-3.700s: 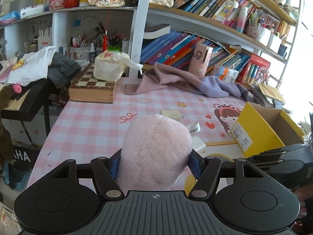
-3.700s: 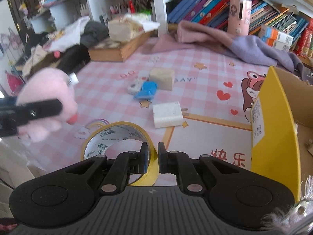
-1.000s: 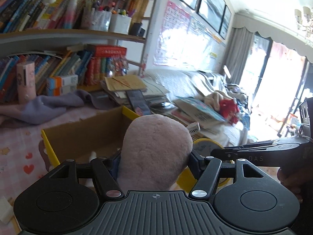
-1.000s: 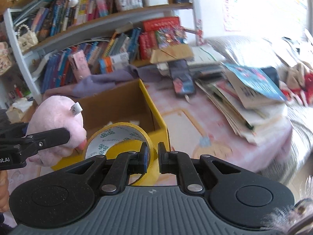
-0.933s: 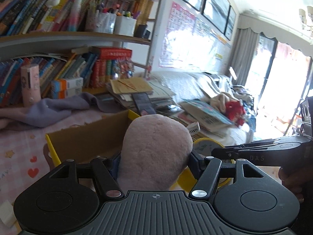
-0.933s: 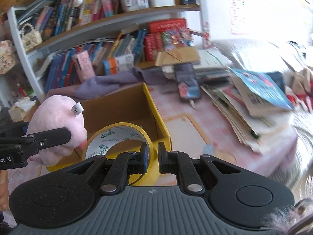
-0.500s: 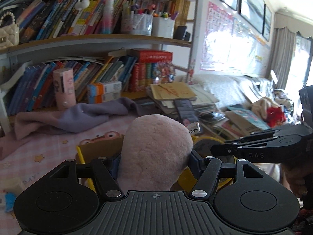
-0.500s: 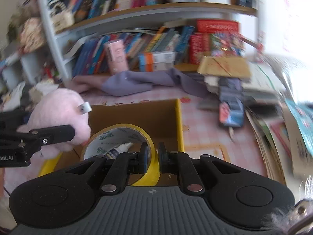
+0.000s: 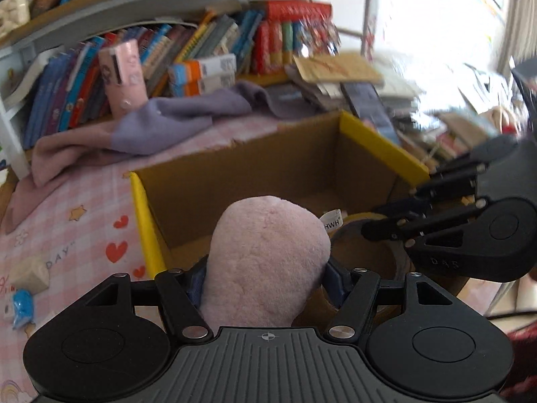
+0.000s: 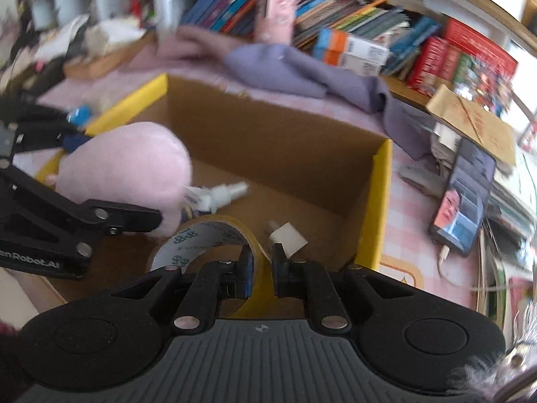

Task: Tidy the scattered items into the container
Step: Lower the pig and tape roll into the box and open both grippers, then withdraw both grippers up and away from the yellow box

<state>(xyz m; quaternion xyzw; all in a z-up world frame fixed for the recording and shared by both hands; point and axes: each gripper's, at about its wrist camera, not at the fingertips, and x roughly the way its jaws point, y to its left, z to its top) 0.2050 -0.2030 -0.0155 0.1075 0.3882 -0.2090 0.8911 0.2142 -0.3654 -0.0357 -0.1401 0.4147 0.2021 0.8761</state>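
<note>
My left gripper [image 9: 266, 275] is shut on a pink plush toy [image 9: 265, 262], held over the near end of the open cardboard box [image 9: 241, 174] with yellow outer sides. My right gripper [image 10: 261, 262] is shut on the rim of a yellow tape roll [image 10: 208, 235], which hangs just above the box floor. In the right wrist view the plush toy [image 10: 127, 161] sits at the left, over the box [image 10: 268, 147]. In the left wrist view the tape roll [image 9: 355, 217] and right gripper [image 9: 372, 218] are beside the plush. A white spray bottle [image 10: 221, 194] and a white charger [image 10: 288, 238] lie inside the box.
A white block [image 9: 30, 270] and a small blue item [image 9: 21, 305] lie on the pink checked tablecloth left of the box. A purple cloth [image 10: 302, 70] lies behind it, below shelves of books. A phone [image 10: 463, 201] and stacked papers are to the right.
Both grippers have swung round and tipped downward, so the views now look into the box. The plush and the tape roll have come lower over it, still gripped.
</note>
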